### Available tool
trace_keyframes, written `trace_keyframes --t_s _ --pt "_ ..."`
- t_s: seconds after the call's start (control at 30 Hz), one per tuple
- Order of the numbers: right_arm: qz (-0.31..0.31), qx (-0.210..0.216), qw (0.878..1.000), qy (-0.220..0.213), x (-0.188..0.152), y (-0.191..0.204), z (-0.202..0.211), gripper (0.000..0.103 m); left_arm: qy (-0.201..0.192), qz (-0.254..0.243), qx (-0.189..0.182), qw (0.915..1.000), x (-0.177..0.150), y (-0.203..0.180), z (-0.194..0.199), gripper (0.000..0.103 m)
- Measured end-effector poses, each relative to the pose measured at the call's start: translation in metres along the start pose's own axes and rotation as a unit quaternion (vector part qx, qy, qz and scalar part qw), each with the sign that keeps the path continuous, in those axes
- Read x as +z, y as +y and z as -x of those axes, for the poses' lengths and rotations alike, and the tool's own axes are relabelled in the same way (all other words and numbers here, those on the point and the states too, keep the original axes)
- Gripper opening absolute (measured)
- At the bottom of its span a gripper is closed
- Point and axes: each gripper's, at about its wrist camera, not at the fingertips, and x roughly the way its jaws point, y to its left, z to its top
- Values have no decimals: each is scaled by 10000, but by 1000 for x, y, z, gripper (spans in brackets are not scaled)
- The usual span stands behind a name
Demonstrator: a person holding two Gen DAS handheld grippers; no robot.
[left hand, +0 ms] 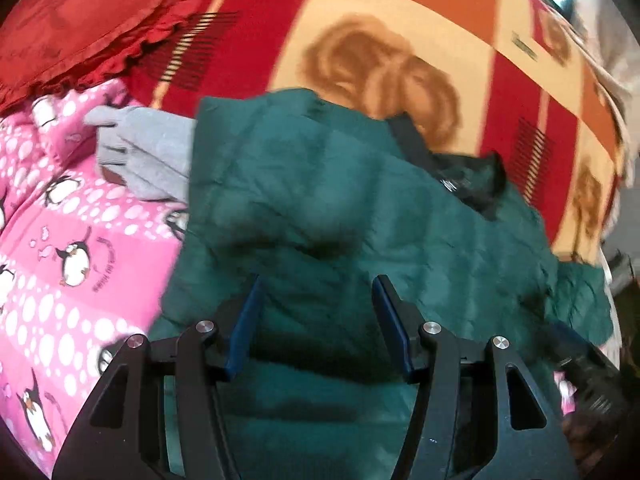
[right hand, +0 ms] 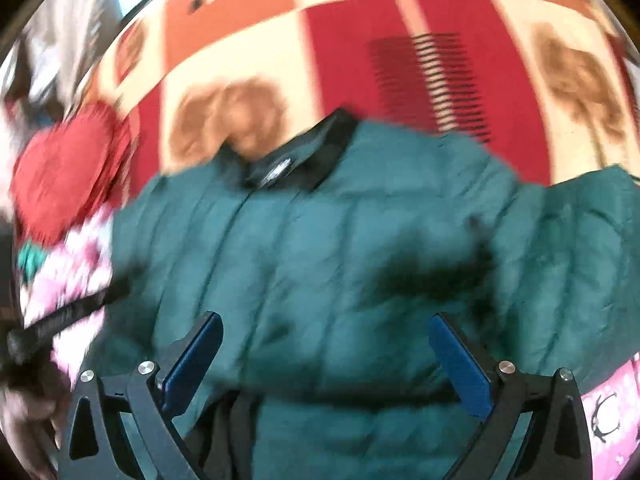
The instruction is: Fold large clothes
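Observation:
A dark green quilted jacket (left hand: 340, 216) with a black collar (left hand: 472, 180) lies spread on a bed. My left gripper (left hand: 318, 288) is open and empty, hovering just above the jacket's body. In the right wrist view the same jacket (right hand: 340, 260) fills the middle, collar (right hand: 304, 160) at the far side. My right gripper (right hand: 326, 324) is wide open and empty over the jacket's lower part. The other gripper's black body (right hand: 60, 320) shows at the left edge. Both views are blurred.
The bed has a red, orange and cream patterned blanket (left hand: 400, 20). A pink penguin-print blanket (left hand: 80, 248) lies left of the jacket, with a grey garment (left hand: 152, 156) on it. A red frilled pillow (left hand: 80, 20) is at the far left.

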Motion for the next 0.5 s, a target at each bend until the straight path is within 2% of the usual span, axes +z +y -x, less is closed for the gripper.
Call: trace_keyframes --t_s 0.07,0.1,0.13,0.2,0.4,0.5 --pt "166 -313 9979 545 -6 -10 -25 102 310 -316 72 9990 -7 -10 -17 59" --pt "105 -294 9966 765 -8 -13 -35 102 526 -498 237 9971 -11 -13 -29 59" --pt "-55 -206 9967 782 -7 -18 -36 102 537 -558 287 9966 -12 -14 -33 59" --pt "-221 -315 9973 629 -4 -23 -25 102 463 -559 312 9969 -12 -15 -30 59" --pt "-155 -742 9970 160 0 -25 10 102 324 -789 569 9947 -15 -28 -19 59" --pt "-179 -875 9956 -266 1 -37 37 102 231 -890 571 9941 -18 -33 -12 59"
